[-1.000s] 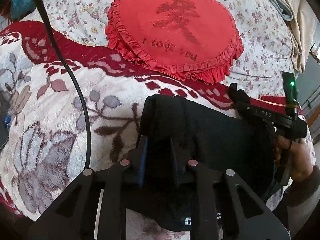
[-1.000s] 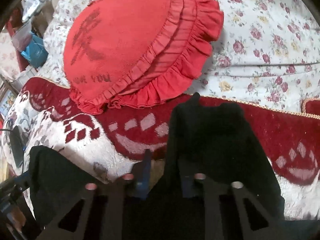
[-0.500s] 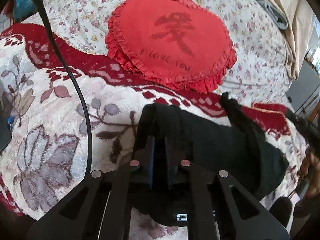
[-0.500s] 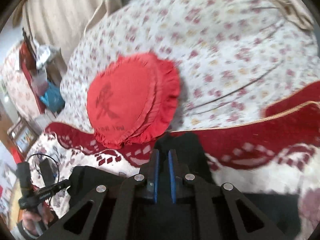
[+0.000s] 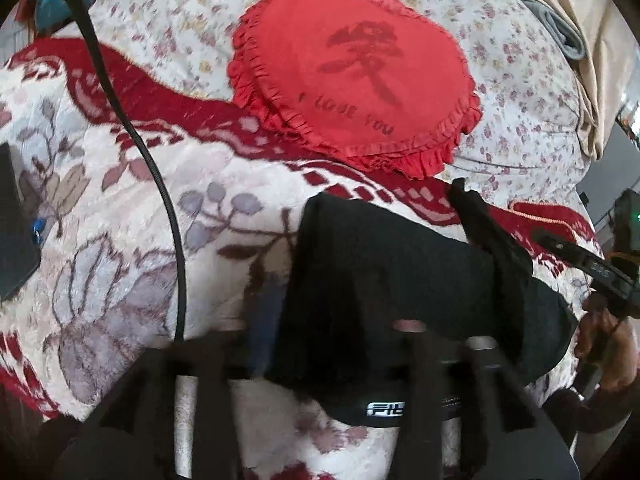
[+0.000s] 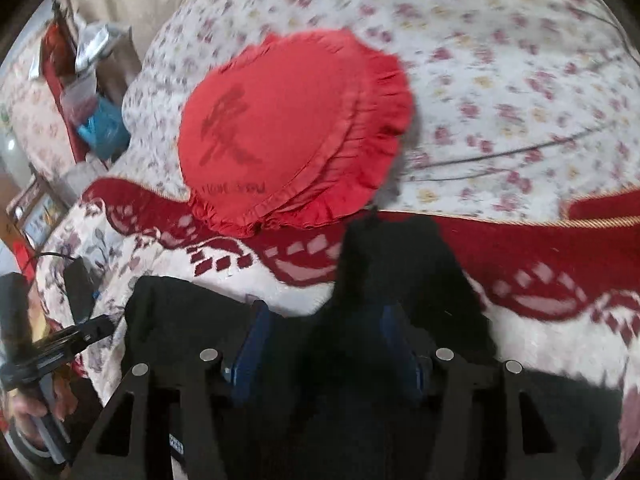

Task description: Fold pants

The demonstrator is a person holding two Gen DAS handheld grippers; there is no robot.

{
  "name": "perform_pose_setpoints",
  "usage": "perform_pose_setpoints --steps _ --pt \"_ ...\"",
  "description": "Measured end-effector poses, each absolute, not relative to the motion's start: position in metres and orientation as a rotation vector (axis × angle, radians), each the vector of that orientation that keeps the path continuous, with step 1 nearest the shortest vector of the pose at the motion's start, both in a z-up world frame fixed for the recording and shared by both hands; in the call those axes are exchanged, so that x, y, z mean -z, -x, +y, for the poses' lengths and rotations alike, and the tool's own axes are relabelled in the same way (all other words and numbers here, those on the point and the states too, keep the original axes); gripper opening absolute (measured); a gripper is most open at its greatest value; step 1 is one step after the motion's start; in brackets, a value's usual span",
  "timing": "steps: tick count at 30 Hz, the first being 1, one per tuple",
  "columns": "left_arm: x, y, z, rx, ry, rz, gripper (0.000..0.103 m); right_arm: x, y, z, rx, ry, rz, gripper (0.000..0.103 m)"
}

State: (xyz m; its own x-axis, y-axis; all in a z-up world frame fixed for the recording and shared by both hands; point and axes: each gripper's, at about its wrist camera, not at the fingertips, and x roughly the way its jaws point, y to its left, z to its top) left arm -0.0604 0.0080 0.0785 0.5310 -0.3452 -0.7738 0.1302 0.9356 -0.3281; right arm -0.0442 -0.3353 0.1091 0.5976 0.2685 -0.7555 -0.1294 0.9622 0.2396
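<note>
Black pants (image 5: pixel 400 272) lie folded in a thick bundle on a patterned blanket (image 5: pixel 120 240). My left gripper (image 5: pixel 332 320) is over their near left edge. Its jaws are opening and blurred, the cloth lies between them, and the blue pad stands off the fold. In the right wrist view the pants (image 6: pixel 192 320) spread across the bottom, with one corner sticking up. My right gripper (image 6: pixel 326 340) is over that end, its jaws opening wide, with dark cloth between the blue pads (image 6: pixel 252 344) but not pinched.
A red heart-shaped pillow (image 5: pixel 352 88) lies on the floral quilt (image 5: pixel 520 92) behind the pants. A black cable (image 5: pixel 160 184) runs across the blanket on the left, beside a dark device (image 5: pixel 12 240). A hand (image 5: pixel 608 332) holds the other gripper at the right edge.
Both grippers were shut on the pants and now stand open, with the cloth dropped on the blanket. The right gripper has lifted and drawn back. The left one has hardly moved.
</note>
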Motion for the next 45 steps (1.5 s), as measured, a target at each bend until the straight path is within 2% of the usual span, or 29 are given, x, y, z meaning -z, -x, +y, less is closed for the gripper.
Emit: perform_pose_setpoints --steps 1,8,14,15,16,17,19,20,28,31,33,34,36,38,40,45 --pt "-0.078 0.06 0.011 0.288 0.257 0.967 0.061 -0.105 0.038 -0.331 -0.233 -0.162 0.911 0.057" --pt "-0.065 0.053 -0.002 0.331 0.176 1.004 0.062 -0.074 -0.008 -0.322 -0.171 -0.164 1.01 0.063" --pt "-0.055 0.044 -0.03 0.355 0.044 1.005 0.062 -0.04 -0.05 -0.318 -0.057 -0.081 1.103 0.061" --pt "-0.056 0.043 -0.032 0.363 0.038 0.993 0.061 -0.034 -0.056 -0.321 -0.054 -0.07 1.099 0.055" --pt "-0.058 0.043 -0.034 0.372 0.036 0.975 0.058 -0.03 -0.057 -0.326 -0.073 -0.106 1.09 0.031" --pt "-0.057 0.041 -0.034 0.377 0.04 0.974 0.043 -0.029 -0.056 -0.336 -0.096 -0.179 1.08 0.012" --pt "-0.055 0.036 -0.032 0.387 0.065 1.001 0.037 -0.035 -0.048 -0.351 -0.128 -0.262 1.049 0.004" --pt "-0.054 0.035 -0.031 0.398 0.083 1.006 0.032 -0.042 -0.04 -0.358 -0.134 -0.278 1.023 0.003" --pt "-0.076 0.047 -0.02 0.428 0.147 0.975 0.03 -0.126 0.095 -0.449 -0.093 -0.417 0.777 0.003" --pt "-0.08 0.053 -0.016 0.438 0.164 0.979 0.03 -0.125 0.153 -0.488 -0.005 -0.466 0.778 0.003" --pt "-0.079 0.055 -0.015 0.44 0.176 0.991 0.03 -0.107 0.171 -0.506 0.1 -0.448 0.851 0.003" --pt "-0.077 0.055 -0.016 0.438 0.186 1.003 0.03 -0.095 0.173 -0.514 0.155 -0.437 0.909 0.007" --pt "-0.074 0.056 -0.017 0.433 0.2 1.016 0.03 -0.074 0.177 -0.527 0.245 -0.416 1.023 0.026" --pt "-0.075 0.058 -0.02 0.429 0.201 1.018 0.03 -0.081 0.188 -0.521 0.218 -0.406 0.986 0.041" --pt "-0.077 0.059 -0.02 0.431 0.201 1.018 0.03 -0.098 0.194 -0.503 0.155 -0.36 0.936 0.046" --pt "-0.084 0.054 -0.021 0.446 0.218 1.023 0.03 -0.12 0.186 -0.392 -0.306 -0.26 0.858 0.046"
